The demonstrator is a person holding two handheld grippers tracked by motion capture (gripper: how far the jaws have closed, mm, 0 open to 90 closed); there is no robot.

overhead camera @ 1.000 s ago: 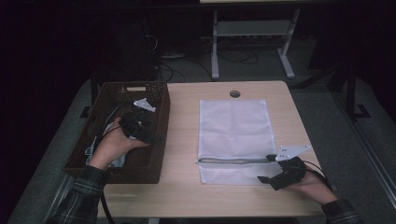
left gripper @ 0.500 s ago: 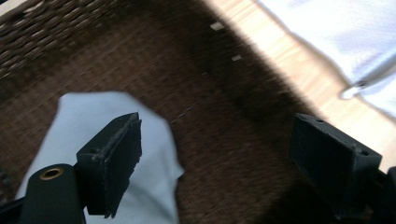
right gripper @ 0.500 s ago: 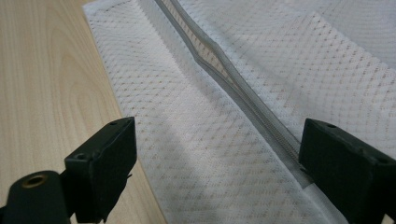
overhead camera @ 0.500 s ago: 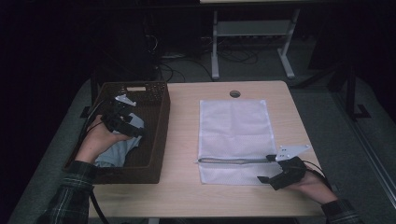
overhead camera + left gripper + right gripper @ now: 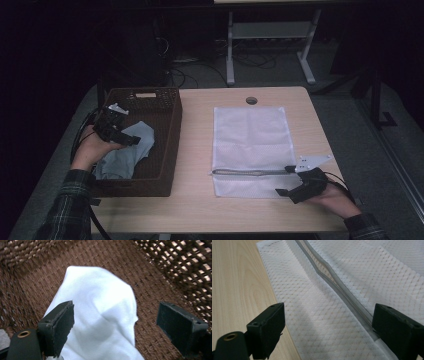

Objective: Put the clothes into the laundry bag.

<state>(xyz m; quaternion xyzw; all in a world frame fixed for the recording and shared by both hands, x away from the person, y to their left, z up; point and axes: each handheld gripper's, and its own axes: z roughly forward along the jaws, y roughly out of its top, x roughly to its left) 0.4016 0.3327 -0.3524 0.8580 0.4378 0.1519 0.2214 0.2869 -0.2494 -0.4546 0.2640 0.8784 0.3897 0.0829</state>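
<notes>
A brown wicker basket [image 5: 170, 145] stands at the table's left and holds a pale cloth [image 5: 125, 155]. My left gripper [image 5: 131, 136] hovers over the basket's left side, open. In the left gripper view the cloth [image 5: 100, 310] bulges up between the spread jaws of that gripper [image 5: 115, 325], close against the left one. A white mesh bag [image 5: 250, 145] lies flat in the middle of the table, with a grey zipper [image 5: 245, 172] across its near end. My right gripper [image 5: 286, 180] rests open at the zipper's right end. In its own view the gripper [image 5: 328, 332] straddles the zipper [image 5: 337, 280].
A round cable hole [image 5: 251, 100] sits at the table's far edge. Bare wood [image 5: 195, 150] separates basket and bag. Behind the table stand a white frame [image 5: 270, 45] and cables on the dark floor. Cables trail from both grippers.
My left gripper has moved left across the basket, and more of the cloth shows beside it. The right gripper has stayed at the zipper's end.
</notes>
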